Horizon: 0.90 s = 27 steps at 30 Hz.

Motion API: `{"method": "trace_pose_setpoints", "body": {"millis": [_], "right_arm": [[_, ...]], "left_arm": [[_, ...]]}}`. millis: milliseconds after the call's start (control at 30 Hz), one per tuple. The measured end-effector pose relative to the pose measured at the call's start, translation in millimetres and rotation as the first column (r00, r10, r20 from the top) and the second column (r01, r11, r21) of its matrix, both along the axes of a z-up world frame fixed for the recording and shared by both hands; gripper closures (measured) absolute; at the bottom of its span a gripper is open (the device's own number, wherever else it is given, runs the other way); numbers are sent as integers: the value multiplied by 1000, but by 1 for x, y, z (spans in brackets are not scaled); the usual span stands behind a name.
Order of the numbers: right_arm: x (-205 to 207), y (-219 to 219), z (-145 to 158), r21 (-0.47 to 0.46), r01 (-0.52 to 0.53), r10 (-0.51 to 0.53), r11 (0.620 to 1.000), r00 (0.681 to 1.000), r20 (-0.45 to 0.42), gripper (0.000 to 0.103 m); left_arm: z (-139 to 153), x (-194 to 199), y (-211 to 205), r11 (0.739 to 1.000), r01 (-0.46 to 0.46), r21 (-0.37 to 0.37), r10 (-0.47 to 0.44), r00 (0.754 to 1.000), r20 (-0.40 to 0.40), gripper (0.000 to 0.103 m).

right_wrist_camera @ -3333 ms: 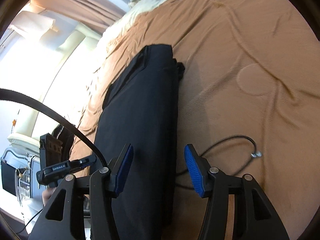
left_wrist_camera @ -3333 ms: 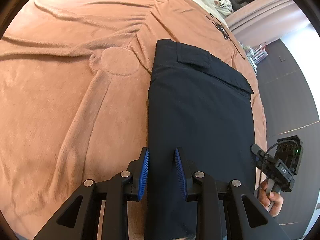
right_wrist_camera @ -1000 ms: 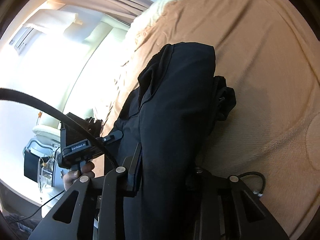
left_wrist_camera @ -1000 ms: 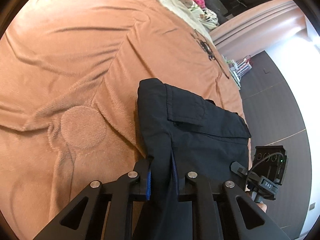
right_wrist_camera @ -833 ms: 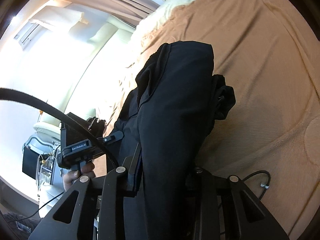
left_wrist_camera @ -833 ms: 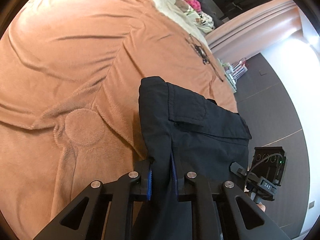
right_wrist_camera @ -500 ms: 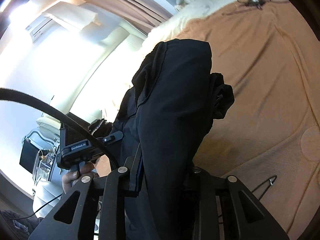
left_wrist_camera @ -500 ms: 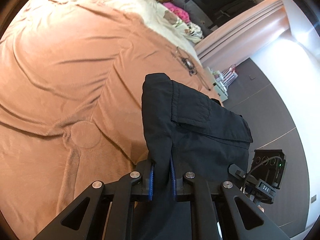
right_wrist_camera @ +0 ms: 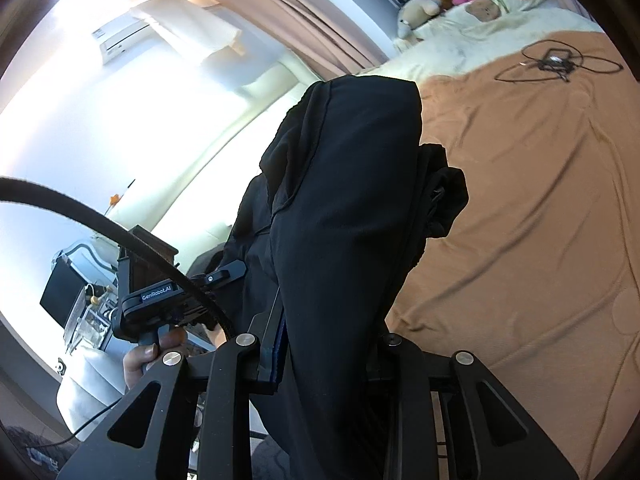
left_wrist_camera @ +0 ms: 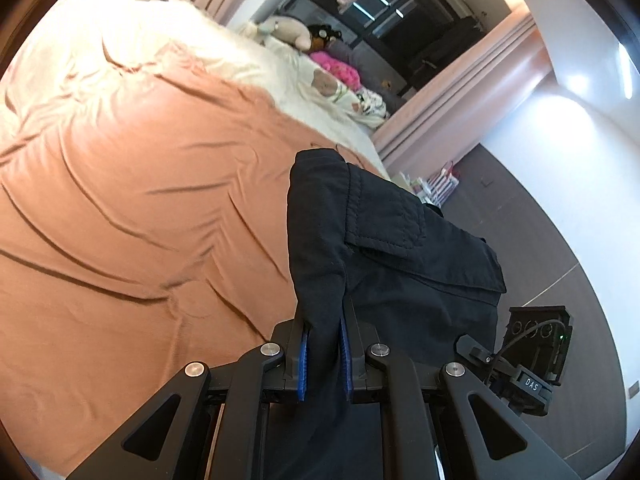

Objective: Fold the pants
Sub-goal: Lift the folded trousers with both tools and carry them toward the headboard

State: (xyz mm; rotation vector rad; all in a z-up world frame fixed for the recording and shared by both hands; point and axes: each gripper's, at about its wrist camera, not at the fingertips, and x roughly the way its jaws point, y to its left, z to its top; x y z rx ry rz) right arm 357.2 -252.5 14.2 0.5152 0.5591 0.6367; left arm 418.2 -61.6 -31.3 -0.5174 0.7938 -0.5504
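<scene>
My left gripper (left_wrist_camera: pixel 323 354) and right gripper (right_wrist_camera: pixel 326 354) each clamp the black pants (left_wrist_camera: pixel 384 256), lifted above the bed (left_wrist_camera: pixel 132 208). Mid-fold carry; next, I judge, the raised edge must be laid evenly over the rest.

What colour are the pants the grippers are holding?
The pants are black, or a very dark navy. The left wrist view shows them best.

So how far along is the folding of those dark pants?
Done: the pants already lie doubled lengthwise, leg on leg. In hand: the left hand-held gripper and right hand-held gripper each pinch an end, held above the brown bedspread. Left: fold them crosswise and lay them flat.
</scene>
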Motion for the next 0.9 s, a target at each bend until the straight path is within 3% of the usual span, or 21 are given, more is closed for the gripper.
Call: {"method": "trace_pose_setpoints", "body": {"millis": [333, 900], "right_arm": [[6, 34, 18, -1, -49, 49, 999, 997, 57, 79], [32, 115, 27, -22, -134, 136, 991, 984, 114, 80]], "left_arm": [[42, -34, 56, 997, -69, 25, 66, 994, 89, 90], [70, -78, 169, 981, -194, 17, 189, 968, 164, 91]]}}
